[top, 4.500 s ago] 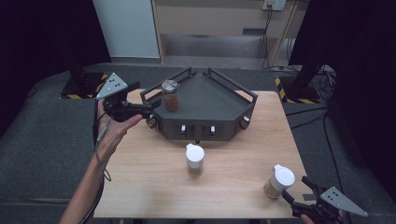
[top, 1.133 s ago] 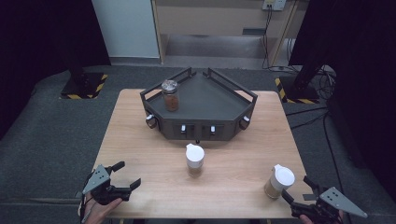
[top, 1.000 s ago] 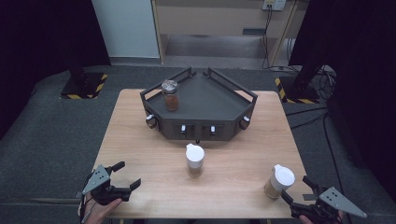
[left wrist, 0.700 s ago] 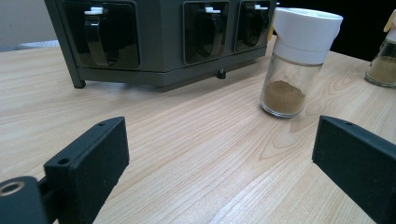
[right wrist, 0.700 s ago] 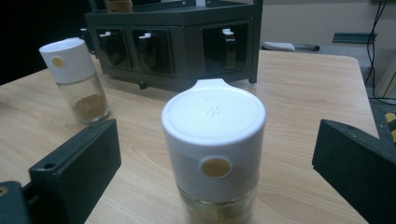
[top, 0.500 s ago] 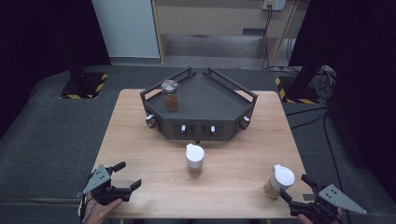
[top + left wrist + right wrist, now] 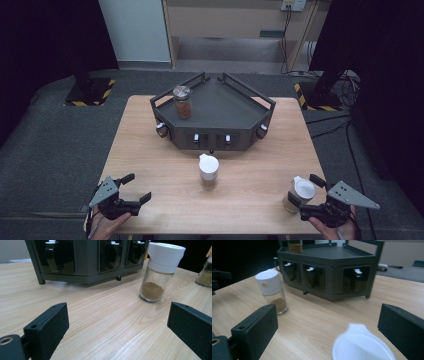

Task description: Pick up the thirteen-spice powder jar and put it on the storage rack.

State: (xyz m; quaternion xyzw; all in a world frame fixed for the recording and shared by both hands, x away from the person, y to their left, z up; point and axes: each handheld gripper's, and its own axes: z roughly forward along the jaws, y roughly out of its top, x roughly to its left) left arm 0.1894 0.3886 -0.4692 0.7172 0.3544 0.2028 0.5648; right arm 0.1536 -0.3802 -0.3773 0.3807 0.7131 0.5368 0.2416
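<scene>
A dark grey corner rack (image 7: 235, 116) stands at the table's far middle, with a silver-capped brown spice jar (image 7: 182, 102) on its top left. A white-capped jar (image 7: 208, 170) of brown powder stands mid-table; it rises beyond my left jaws (image 7: 159, 272) and appears at left in the right gripper view (image 7: 272, 291). A second white-capped jar (image 7: 299, 194) stands front right, its lid (image 7: 359, 345) low between my right jaws. My right gripper (image 7: 312, 196) is open around that jar. My left gripper (image 7: 136, 187) is open and empty at the front left edge.
The rack's front face holds small jars in slots (image 7: 312, 275). Bare wooden tabletop (image 7: 150, 150) lies between my left gripper and the rack. Grey carpet surrounds the table, and black stand bases with yellow-striped tape (image 7: 90, 92) sit at the far corners.
My left gripper has come back from the rack's left side to the front left table edge, leaving the silver-capped jar on the rack. Over the last second nothing has visibly moved.
</scene>
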